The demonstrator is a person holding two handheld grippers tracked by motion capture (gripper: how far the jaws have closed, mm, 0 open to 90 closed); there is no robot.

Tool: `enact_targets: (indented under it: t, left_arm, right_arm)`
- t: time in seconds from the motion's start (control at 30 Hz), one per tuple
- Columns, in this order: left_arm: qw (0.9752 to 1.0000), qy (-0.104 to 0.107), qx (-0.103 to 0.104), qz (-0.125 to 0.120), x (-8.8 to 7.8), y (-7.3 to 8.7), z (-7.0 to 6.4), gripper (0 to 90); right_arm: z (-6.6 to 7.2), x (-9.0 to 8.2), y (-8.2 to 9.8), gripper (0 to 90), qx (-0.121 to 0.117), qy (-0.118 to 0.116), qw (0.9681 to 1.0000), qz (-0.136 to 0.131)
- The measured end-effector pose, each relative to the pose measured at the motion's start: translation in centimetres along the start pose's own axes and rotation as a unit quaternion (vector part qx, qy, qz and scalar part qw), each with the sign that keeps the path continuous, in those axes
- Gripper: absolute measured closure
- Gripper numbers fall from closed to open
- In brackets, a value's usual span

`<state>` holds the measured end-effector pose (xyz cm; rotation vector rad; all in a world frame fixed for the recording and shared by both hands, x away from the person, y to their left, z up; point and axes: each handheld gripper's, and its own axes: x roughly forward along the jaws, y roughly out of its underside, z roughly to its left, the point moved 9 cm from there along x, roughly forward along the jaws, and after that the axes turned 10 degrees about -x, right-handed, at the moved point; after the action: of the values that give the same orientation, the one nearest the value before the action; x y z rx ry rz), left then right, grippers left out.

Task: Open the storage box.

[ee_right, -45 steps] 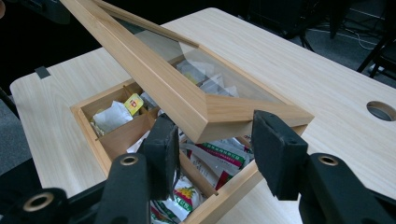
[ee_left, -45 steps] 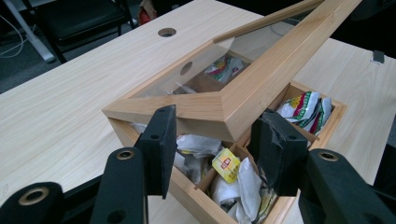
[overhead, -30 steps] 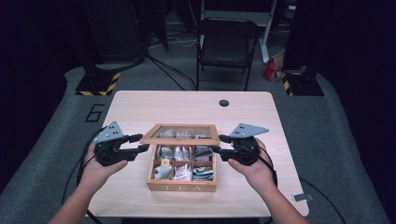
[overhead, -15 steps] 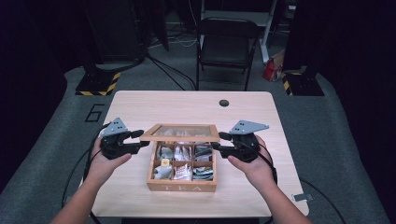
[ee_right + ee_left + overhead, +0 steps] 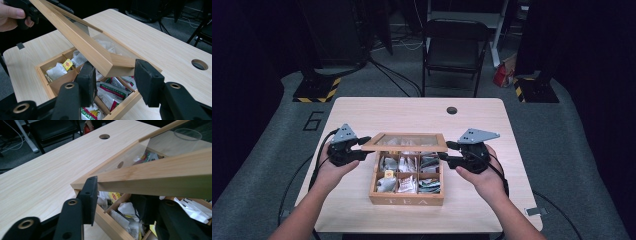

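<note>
Handling: hinged glass-paned lid (image 5: 406, 142) of a wooden tea box (image 5: 407, 200), held part-raised by two hand-held grippers
Place: box near middle of pale wooden surface (image 5: 492, 120), closer to the person's edge; lid tilted over the rear compartments, tea sachets (image 5: 113, 91) showing beneath
Step well done, judged: both lid corners kept level, moved together along the hinge's arc, slowly, no twisting of the frame, no pressing on the glass
Left gripper (image 5: 362, 148): at lid's left front corner; jaws just closing in, one pad (image 5: 90, 195) against the wooden frame; far jaw blurred, so a full pinch cannot be confirmed
Right gripper (image 5: 113, 83): jaws about half open, straddling lid's right front corner; corner sits between the pads with visible gaps, so steadying or propping rather than clamping
Risk, judged: loose right side letting the lid slip and drop
</note>
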<state>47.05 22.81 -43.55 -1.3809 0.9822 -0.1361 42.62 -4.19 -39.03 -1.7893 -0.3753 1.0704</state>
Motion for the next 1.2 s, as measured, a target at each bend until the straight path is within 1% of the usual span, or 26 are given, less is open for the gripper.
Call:
enact_targets:
  t: [0.07,0.27,0.33,0.4,0.5,0.53,0.6,0.67,0.7,0.77,0.8,0.87,0.93,0.97,1.03,1.07,1.13,1.2]
  left_arm:
    - [1.0,-0.003,0.001,0.0,0.0,0.0,0.0,58.4]
    - [1.0,0.002,-0.005,0.001,0.0,-0.1,0.1,58.5]
    - [1.0,0.006,-0.006,0.003,0.0,-0.1,0.1,58.4]
    - [0.9999,0.005,-0.008,0.002,0.0,-0.2,0.2,58.4]
    - [0.9999,0.008,-0.01,0.006,0.0,-0.4,0.3,58.4]
    - [0.9999,0.01,-0.011,0.006,0.0,-0.5,0.3,58.4]
    - [0.9998,0.011,-0.013,0.006,0.1,-0.7,0.4,58.4]
    - [0.9998,0.012,-0.013,0.007,0.1,-0.9,0.5,58.5]
    - [0.9998,0.013,-0.014,0.009,0.1,-1.0,0.5,58.5]
    - [0.9998,0.012,-0.015,0.009,0.1,-1.2,0.6,58.6]
    - [0.9997,0.013,-0.017,0.008,0.2,-1.3,0.7,58.6]
    - [0.9997,0.015,-0.016,0.012,0.1,-1.4,0.7,58.6]
    - [0.9996,0.017,-0.014,0.016,0.1,-1.5,0.8,58.7]
    - [0.9997,0.015,-0.015,0.014,0.2,-1.6,0.8,58.8]
    - [0.9996,0.017,-0.016,0.015,0.2,-1.8,0.9,58.9]
    - [0.9996,0.017,-0.017,0.014,0.2,-1.9,0.9,58.9]
    - [0.9996,0.016,-0.017,0.014,0.3,-2.0,1.0,59.0]
    - [0.9996,0.019,-0.019,0.013,0.3,-2.1,1.1,59.0]
  right_arm:
    - [-0.1,0.0,0.0,52.0,0.001,0.0,1.0,-0.002]
    - [-0.2,0.0,0.0,51.9,0.008,0.0,0.9999,-0.007]
    - [-0.2,0.1,0.1,51.7,0.007,-0.001,0.9999,-0.009]
    - [-0.3,0.3,0.3,49.7,0.009,0.0,0.9999,-0.006]
    - [-0.4,0.6,0.7,48.8,0.007,0.002,1.0,0.002]
    - [-0.6,0.8,0.8,48.8,0.002,0.005,1.0,0.003]
    - [-0.8,1.0,0.9,49.0,-0.001,0.006,1.0,0.006]
    - [-1.1,1.3,0.9,49.9,-0.001,0.013,0.9999,0.008]
    - [-1.4,1.4,0.9,50.4,-0.01,0.014,0.9998,0.008]
    - [-1.9,1.8,0.9,51.6,-0.009,0.021,0.9996,0.015]
    - [-2.1,2.0,0.9,51.9,-0.013,0.021,0.9996,0.013]
    - [-2.6,2.3,0.9,52.4,-0.01,0.026,0.9995,0.017]
    - [-3.1,2.7,0.8,52.5,-0.011,0.029,0.9994,0.012]
    - [-3.3,2.8,0.9,52.5,-0.006,0.029,0.9994,0.015]
    - [-3.6,3.2,0.8,52.4,-0.009,0.03,0.9994,0.012]
    - [-3.8,3.4,0.9,52.4,-0.006,0.03,0.9994,0.014]
    - [-4.0,3.8,1.0,52.4,-0.007,0.032,0.9993,0.017]
    - [-4.2,4.1,1.1,52.4,-0.01,0.033,0.9993,0.017]
